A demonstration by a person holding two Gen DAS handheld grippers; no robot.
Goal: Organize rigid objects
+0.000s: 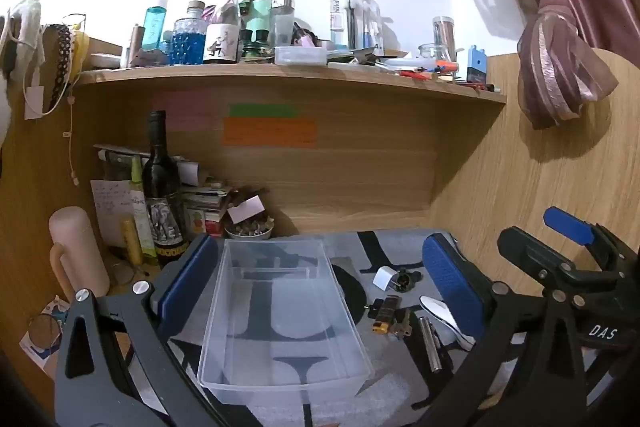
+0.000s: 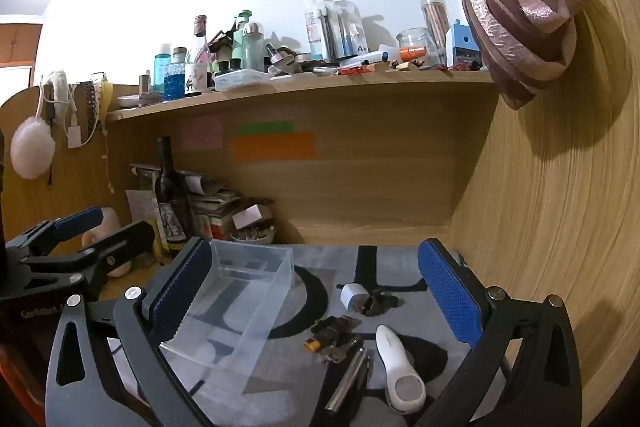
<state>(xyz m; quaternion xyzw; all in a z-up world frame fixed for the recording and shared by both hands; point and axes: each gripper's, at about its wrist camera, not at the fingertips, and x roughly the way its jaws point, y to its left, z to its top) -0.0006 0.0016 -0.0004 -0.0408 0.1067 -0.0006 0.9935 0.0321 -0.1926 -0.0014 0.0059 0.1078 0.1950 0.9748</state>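
Observation:
An empty clear plastic bin (image 1: 280, 385) stands on a grey mat with black letters (image 1: 384, 367). My left gripper (image 1: 320, 287) is open, with its blue pads on either side of the bin and not touching it. To the right of the bin lie a white adapter (image 2: 352, 295), a dark clip (image 2: 378, 303), a yellow-tipped connector (image 2: 320, 341), keys (image 2: 336, 351), a metal cylinder (image 2: 348, 379) and a white handheld device (image 2: 400, 367). My right gripper (image 2: 316, 293) is open above these objects and holds nothing. In each wrist view the other gripper also shows, open, at the edge of the picture.
A dark wine bottle (image 1: 160, 187), a pink flask (image 1: 76, 251), stacked papers and a small bowl (image 1: 248, 231) crowd the back left corner. A shelf (image 1: 280, 75) full of bottles runs overhead. A wooden side wall (image 2: 540, 227) and a knotted pink curtain (image 2: 520, 7) close the right.

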